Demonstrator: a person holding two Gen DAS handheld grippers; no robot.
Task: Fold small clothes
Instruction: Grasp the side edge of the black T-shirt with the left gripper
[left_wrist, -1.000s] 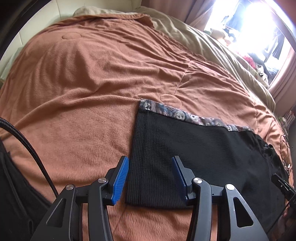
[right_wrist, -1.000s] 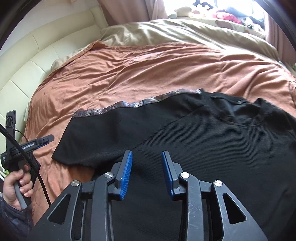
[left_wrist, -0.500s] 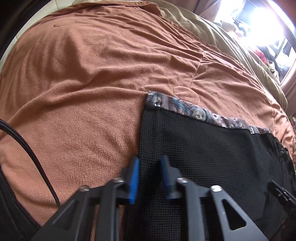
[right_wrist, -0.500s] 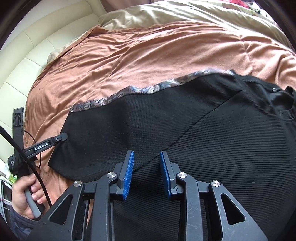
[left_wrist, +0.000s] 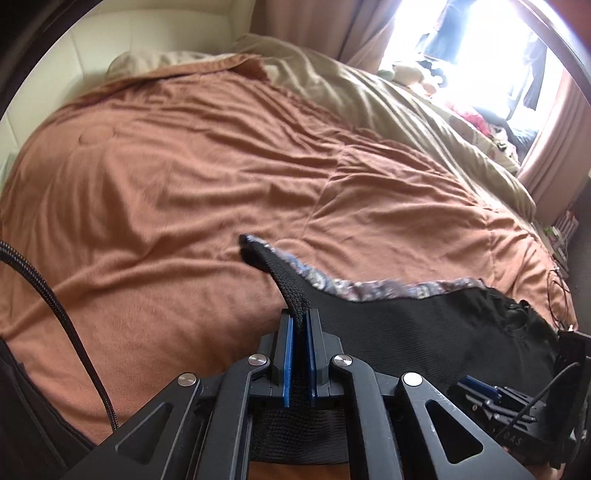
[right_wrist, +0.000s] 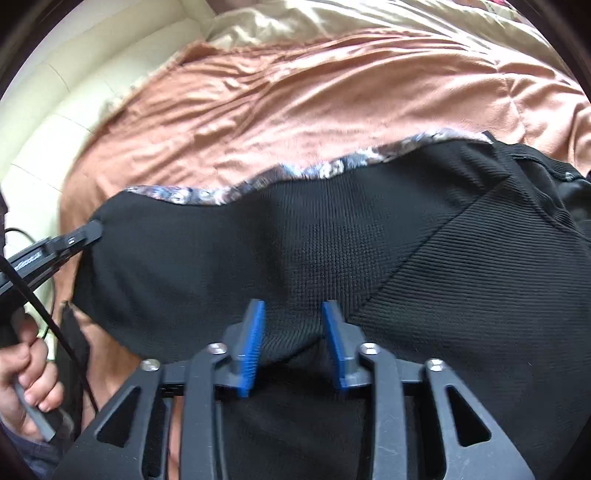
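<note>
A black knit garment (right_wrist: 332, 240) with a patterned trim band (right_wrist: 332, 168) lies on a brown blanket. My left gripper (left_wrist: 299, 317) is shut on the garment's near-left edge (left_wrist: 295, 291) and holds it lifted off the blanket, so the trimmed corner (left_wrist: 251, 243) hangs up in a peak. In the right wrist view the left gripper (right_wrist: 88, 234) bites the garment's left edge. My right gripper (right_wrist: 293, 310) is open, its blue pads (right_wrist: 255, 336) either side of the black fabric at the near edge, low over it.
The brown blanket (left_wrist: 184, 184) covers the bed, with a beige duvet (left_wrist: 388, 99) behind it and a cream padded headboard (right_wrist: 48, 122) at the left. A bright window with curtains (left_wrist: 480, 55) is at the far right. A black cable (left_wrist: 55, 302) trails at the left.
My left gripper closed on the garment's near-left edge and lifted it, pulling the trimmed corner up. My right gripper moved lower and closer over the fabric, still open.
</note>
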